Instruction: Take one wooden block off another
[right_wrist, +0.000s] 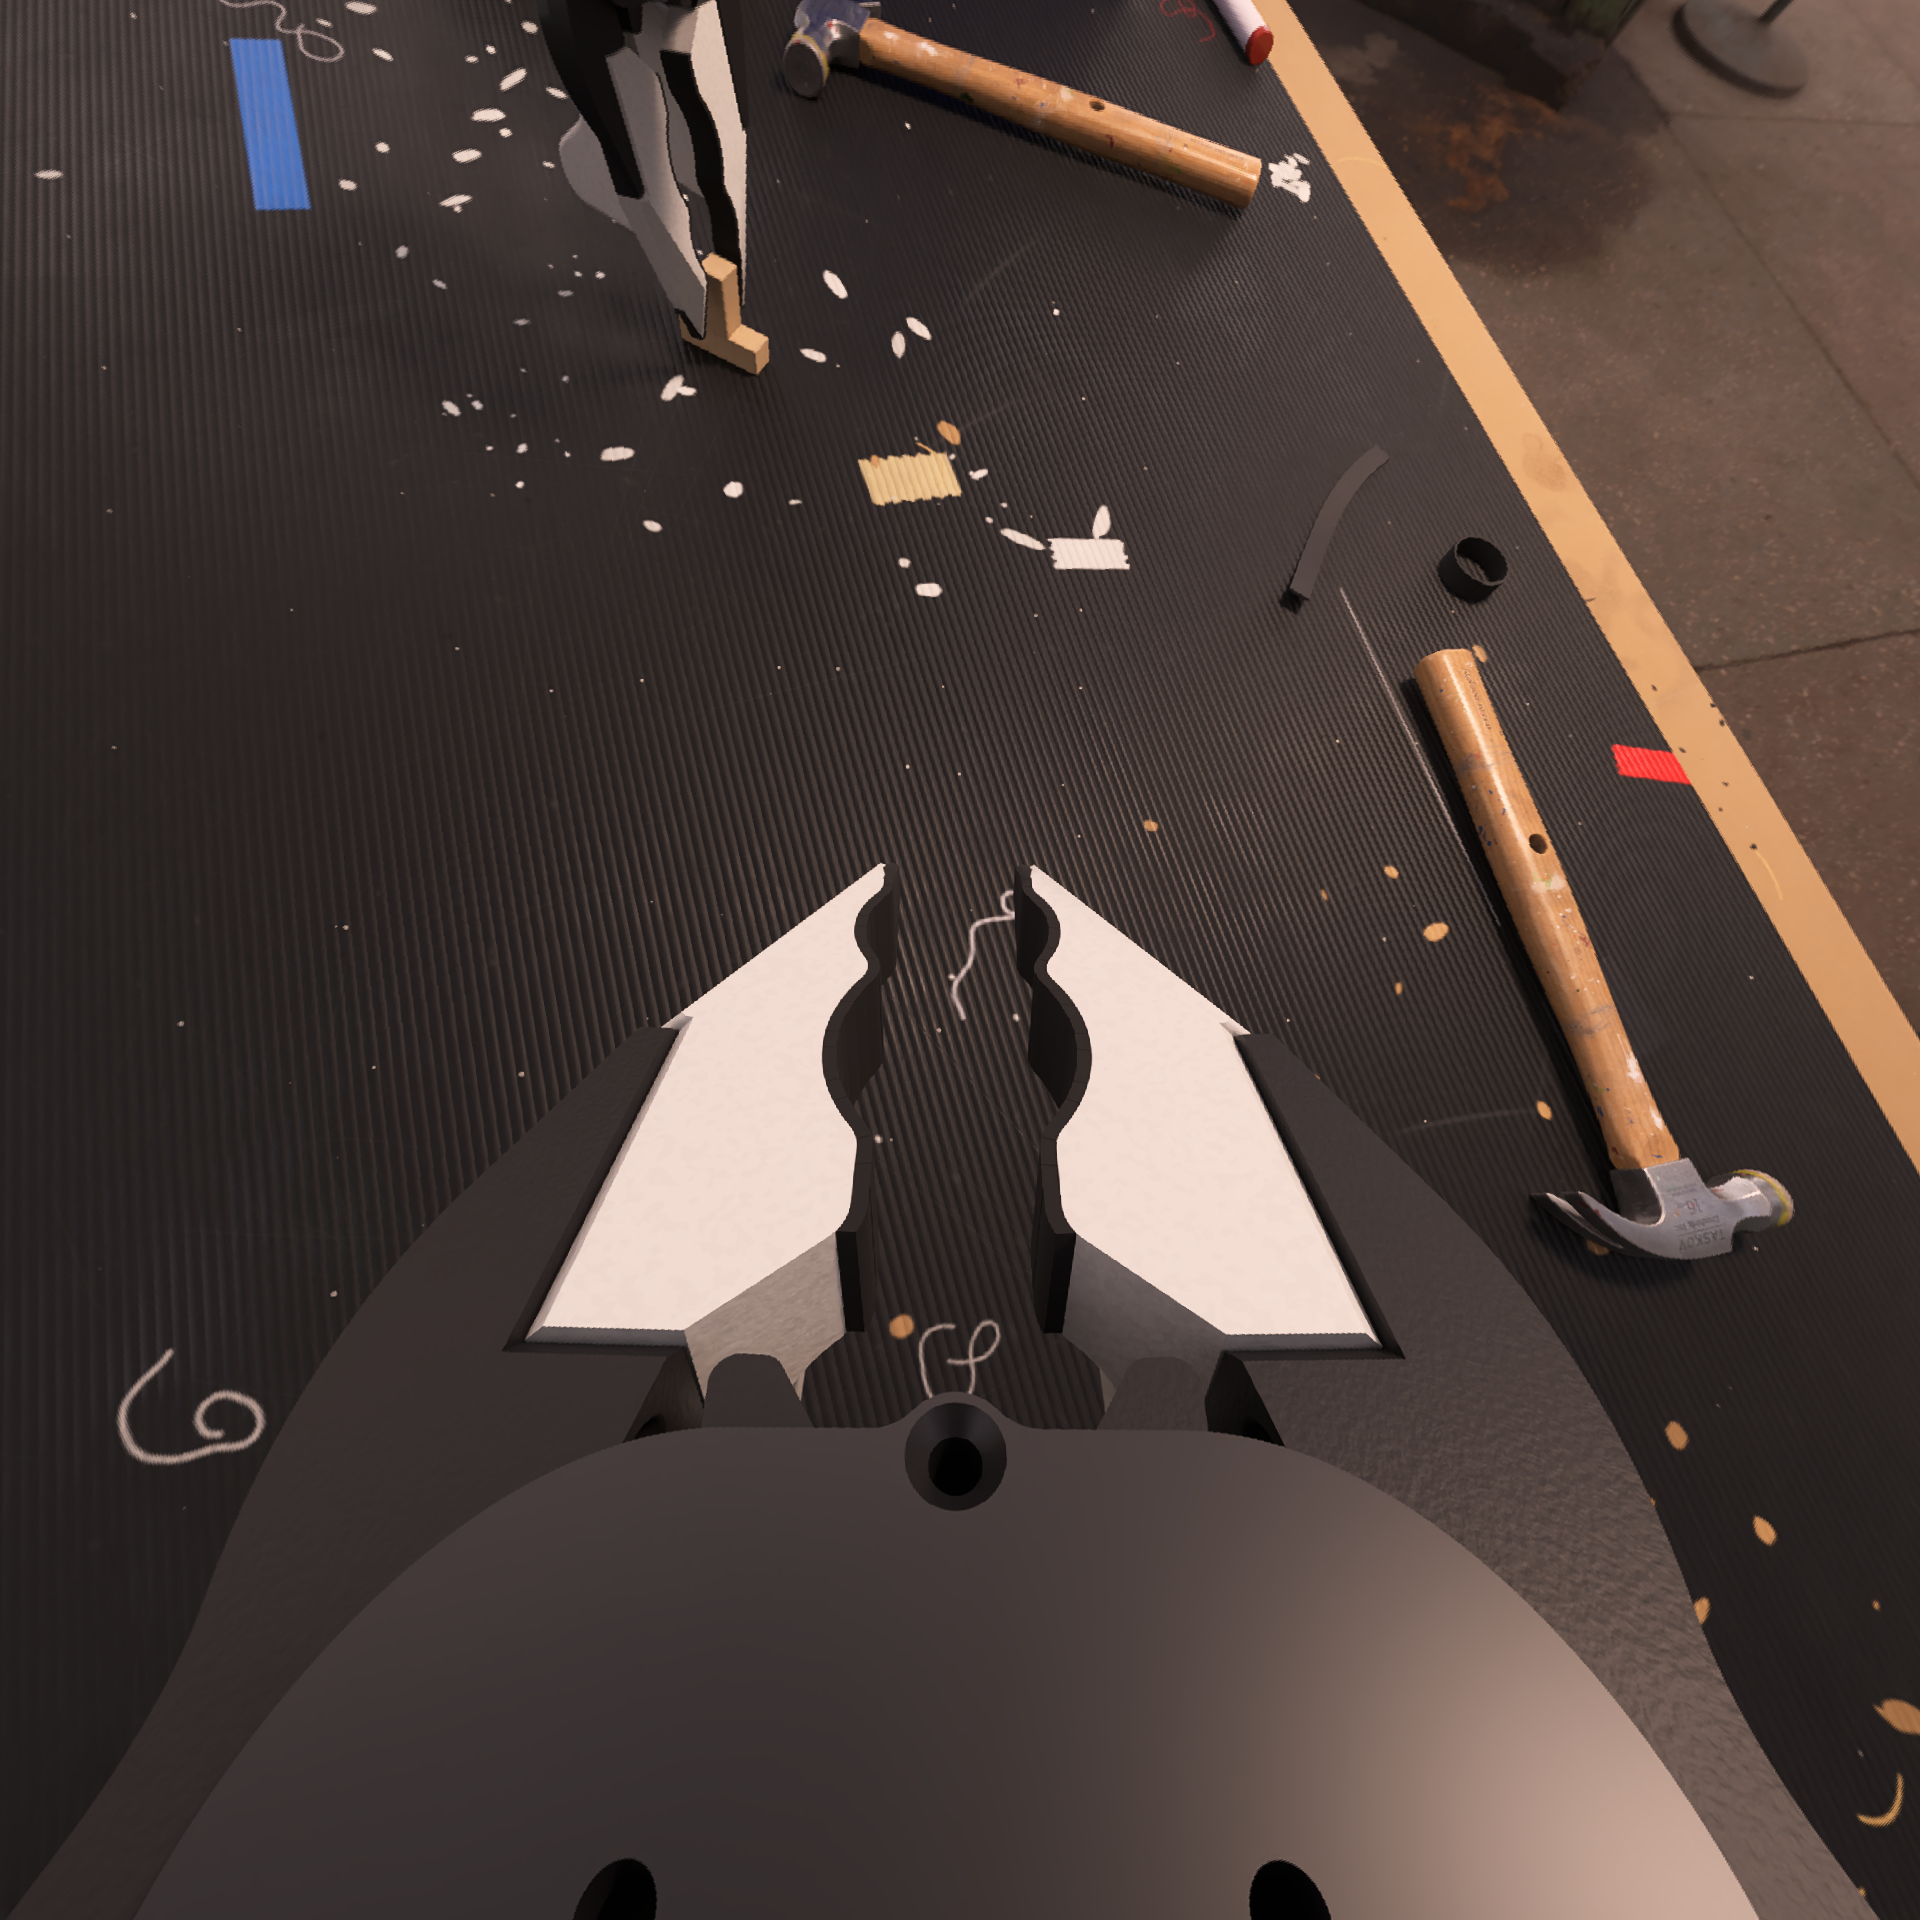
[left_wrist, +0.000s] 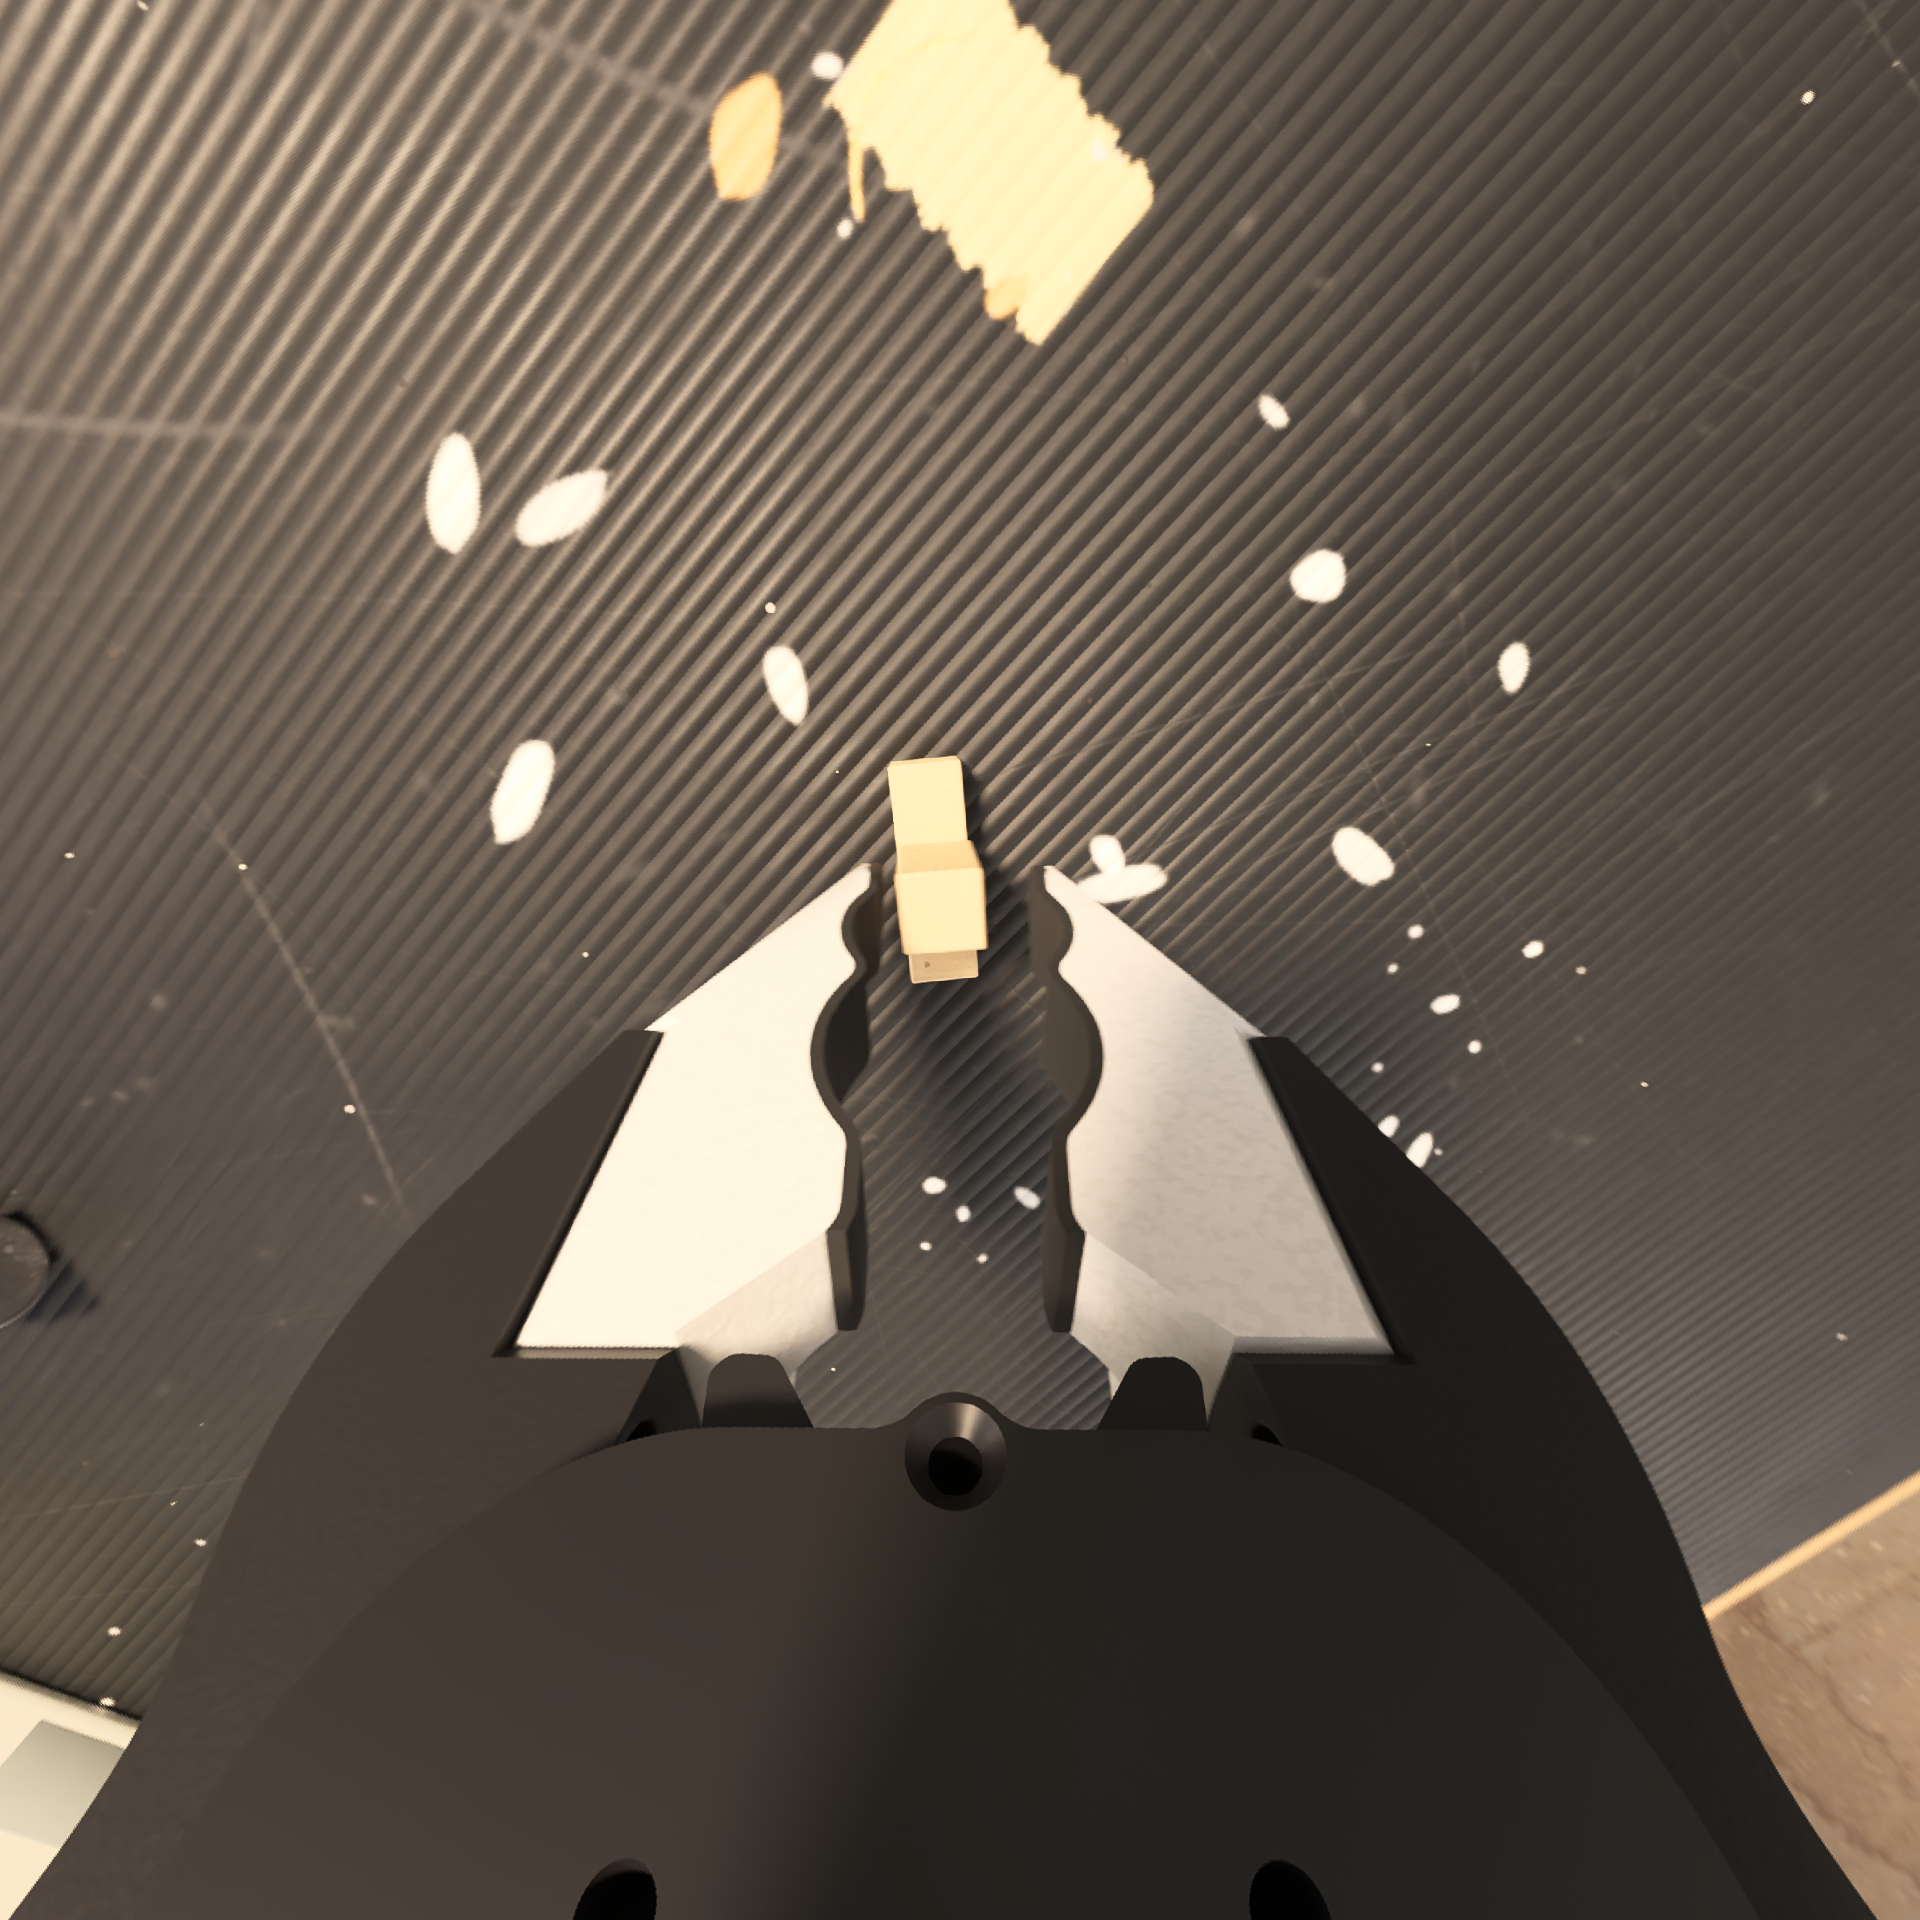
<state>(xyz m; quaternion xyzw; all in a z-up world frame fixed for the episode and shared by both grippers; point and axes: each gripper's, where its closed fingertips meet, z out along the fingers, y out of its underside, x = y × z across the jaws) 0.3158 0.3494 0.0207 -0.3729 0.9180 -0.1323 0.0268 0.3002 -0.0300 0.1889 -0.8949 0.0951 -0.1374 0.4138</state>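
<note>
L tongs [left_wrist: 954,883] point down at the dark ribbed worktop [left_wrist: 312,312], jaws set wide. Upright wooden block [left_wrist: 940,906] stands between the tips, nearer the L finger; can't tell if touching. It rests on a flat-lying block [left_wrist: 925,802] that runs toward 12 o'clock. R tongs [right_wrist: 956,883] hover well apart, jaws wide, nothing between them. One hammer [right_wrist: 1579,966] at 3 o'clock of R tongs, another hammer [right_wrist: 1029,104] at 12.
</note>
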